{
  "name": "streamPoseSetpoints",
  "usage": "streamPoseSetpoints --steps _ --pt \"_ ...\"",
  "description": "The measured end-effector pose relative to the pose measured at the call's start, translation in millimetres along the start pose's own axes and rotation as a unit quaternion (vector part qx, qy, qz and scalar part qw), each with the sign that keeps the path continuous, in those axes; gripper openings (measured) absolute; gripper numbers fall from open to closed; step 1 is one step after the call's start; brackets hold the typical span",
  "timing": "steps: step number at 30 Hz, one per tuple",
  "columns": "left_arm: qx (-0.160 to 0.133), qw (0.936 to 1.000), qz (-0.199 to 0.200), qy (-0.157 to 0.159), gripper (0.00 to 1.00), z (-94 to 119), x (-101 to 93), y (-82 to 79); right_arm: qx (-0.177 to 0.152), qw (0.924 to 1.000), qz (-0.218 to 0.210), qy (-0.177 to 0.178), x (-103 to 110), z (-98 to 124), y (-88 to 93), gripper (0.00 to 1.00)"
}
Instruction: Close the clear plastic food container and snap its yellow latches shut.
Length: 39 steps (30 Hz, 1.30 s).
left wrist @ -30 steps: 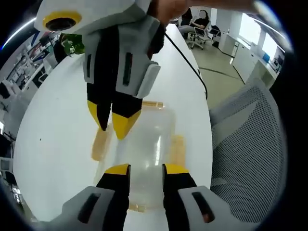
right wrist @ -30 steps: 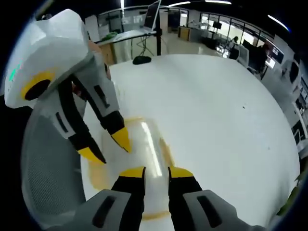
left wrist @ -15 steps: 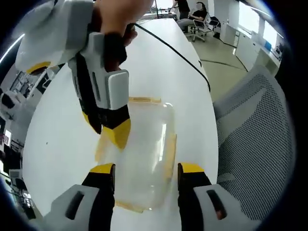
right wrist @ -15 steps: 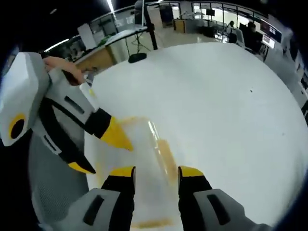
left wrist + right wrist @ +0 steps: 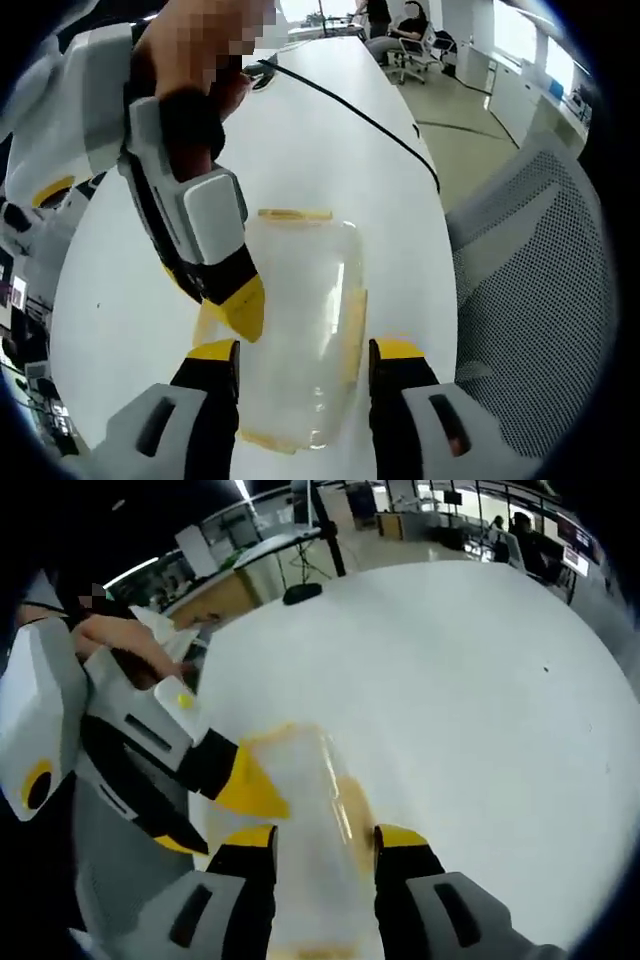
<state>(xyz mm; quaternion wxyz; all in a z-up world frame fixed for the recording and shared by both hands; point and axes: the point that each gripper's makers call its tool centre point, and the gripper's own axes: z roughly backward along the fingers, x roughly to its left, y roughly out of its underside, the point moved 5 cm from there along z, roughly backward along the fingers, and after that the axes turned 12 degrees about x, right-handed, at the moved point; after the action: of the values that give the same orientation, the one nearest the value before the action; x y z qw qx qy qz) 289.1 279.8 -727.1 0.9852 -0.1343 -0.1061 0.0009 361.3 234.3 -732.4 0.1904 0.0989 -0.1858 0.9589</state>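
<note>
The broad white tabletop (image 5: 330, 150) spans the centre of the left gripper view; a grey mesh office chair (image 5: 530, 300) fills that view's right side, and a thin black cable (image 5: 360, 110) runs across the upper table. The clear rectangular plastic food container with yellow latches (image 5: 300, 330) lies flat at lower centre, its lid apparently seated.

The left gripper (image 5: 303, 352) stands with jaws apart astride the container, likely steadying it. The right gripper (image 5: 225, 305) descends from the upper left, yellow tips at the container's left edge by a side latch, seemingly to press it.

The right gripper view adds the container (image 5: 320, 830) between the right gripper's (image 5: 325, 838) parted jaws, the left gripper (image 5: 215, 800) at middle left, and distant desks.
</note>
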Motion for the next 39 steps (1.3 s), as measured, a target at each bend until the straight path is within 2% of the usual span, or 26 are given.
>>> streamPoseSetpoints --steps 4,8,16,21,22,23,29,34,39 --pt "0.0 0.9998 -0.018 -0.009 0.53 -4.4 0.0 -2.9 0.01 0.9999 0.0 -0.013 -1.9 -1.8 -1.7 0.37" --pt "-0.002 0.9997 -0.017 -0.016 0.54 -6.5 1.3 -3.9 0.023 0.9994 0.006 -0.024 -1.4 -2.5 -3.5 0.37" --pt "-0.003 0.9999 0.004 -0.016 0.52 -6.9 -1.6 -5.5 0.058 0.997 0.031 -0.041 -0.3 -4.6 -5.1 0.33" --pt "-0.004 0.9998 0.008 -0.017 0.52 -6.8 -1.4 -4.5 0.077 0.9956 0.029 -0.045 -1.3 -5.1 -7.2 0.31" --pt "-0.005 0.9997 0.006 -0.023 0.52 -6.6 1.1 -5.7 0.083 0.9923 0.041 -0.082 6.2 -6.3 -6.4 0.29" --pt "-0.001 0.9998 0.009 -0.016 0.52 -5.2 -1.7 -7.2 0.089 0.9937 0.029 -0.062 2.4 -2.8 -7.3 0.28" --pt "0.004 0.9995 0.02 -0.023 0.49 -5.5 -3.2 -5.7 0.098 0.9926 0.029 -0.066 1.1 -0.5 -6.6 0.27" --pt "-0.004 0.9995 0.02 -0.024 0.49 -4.0 -2.5 -3.9 0.084 0.9943 0.029 -0.059 -0.4 -1.6 -3.3 0.28" --pt "0.0 0.9993 0.018 -0.032 0.49 -5.9 -8.2 -5.7 0.077 0.9949 0.032 -0.057 2.0 -2.2 -1.1 0.29"
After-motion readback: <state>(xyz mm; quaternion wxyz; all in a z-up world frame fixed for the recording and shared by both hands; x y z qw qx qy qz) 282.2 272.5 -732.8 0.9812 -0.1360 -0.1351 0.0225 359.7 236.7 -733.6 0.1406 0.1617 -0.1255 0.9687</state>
